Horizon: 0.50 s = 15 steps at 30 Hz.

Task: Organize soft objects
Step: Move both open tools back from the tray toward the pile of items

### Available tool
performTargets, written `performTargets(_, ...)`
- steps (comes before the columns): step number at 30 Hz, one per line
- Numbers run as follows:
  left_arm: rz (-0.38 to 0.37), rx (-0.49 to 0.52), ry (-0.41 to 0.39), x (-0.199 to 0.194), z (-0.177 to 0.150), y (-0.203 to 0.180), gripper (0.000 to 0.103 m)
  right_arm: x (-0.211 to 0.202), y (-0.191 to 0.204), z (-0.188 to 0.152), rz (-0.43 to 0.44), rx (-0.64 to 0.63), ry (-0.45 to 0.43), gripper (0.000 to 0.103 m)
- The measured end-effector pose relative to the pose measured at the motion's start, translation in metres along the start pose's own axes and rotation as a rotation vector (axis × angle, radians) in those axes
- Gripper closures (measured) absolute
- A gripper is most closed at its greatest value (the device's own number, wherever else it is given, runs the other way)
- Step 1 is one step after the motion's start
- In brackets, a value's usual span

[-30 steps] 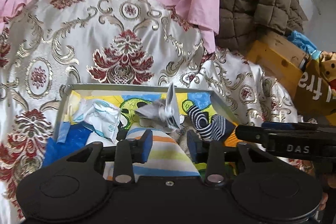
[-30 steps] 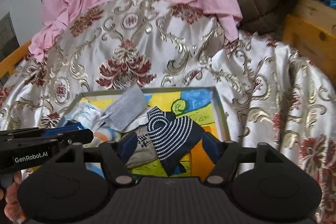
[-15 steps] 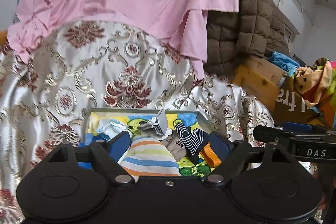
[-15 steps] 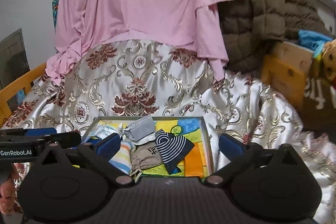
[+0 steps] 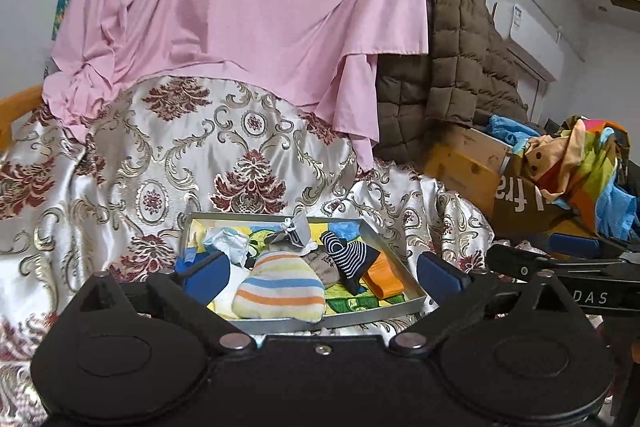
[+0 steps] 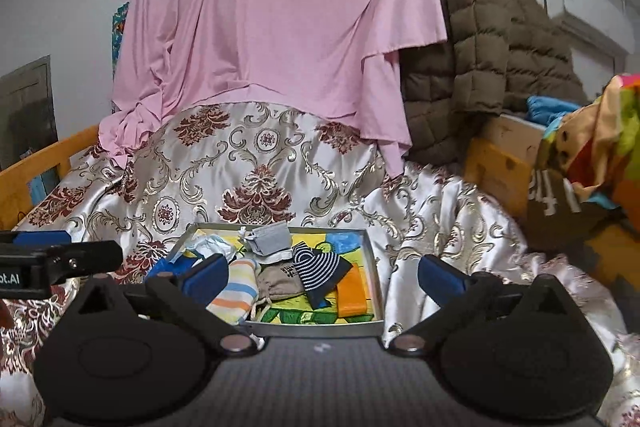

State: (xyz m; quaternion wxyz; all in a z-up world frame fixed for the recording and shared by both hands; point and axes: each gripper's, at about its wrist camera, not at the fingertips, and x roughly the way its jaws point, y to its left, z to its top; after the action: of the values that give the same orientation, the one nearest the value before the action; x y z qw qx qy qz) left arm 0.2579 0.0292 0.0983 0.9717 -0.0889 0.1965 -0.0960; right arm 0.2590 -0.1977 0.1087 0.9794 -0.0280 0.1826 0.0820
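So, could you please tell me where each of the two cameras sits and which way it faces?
Left wrist: on the left gripper, open, facing the tray of soft things on the patterned cloth; the right gripper shows at right.
Right wrist: on the right gripper, open, facing the same tray; the left gripper shows at left.
Shared: tray, striped pouch, pink sheet.
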Motion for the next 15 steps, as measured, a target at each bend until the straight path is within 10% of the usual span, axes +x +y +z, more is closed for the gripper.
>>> performTargets(15,0.046,-0.005,-0.043,-0.073,-0.051,-0.006,0.001,-0.076,0.021,-0.044,-0.018,-0.005,-0.079,0.000)
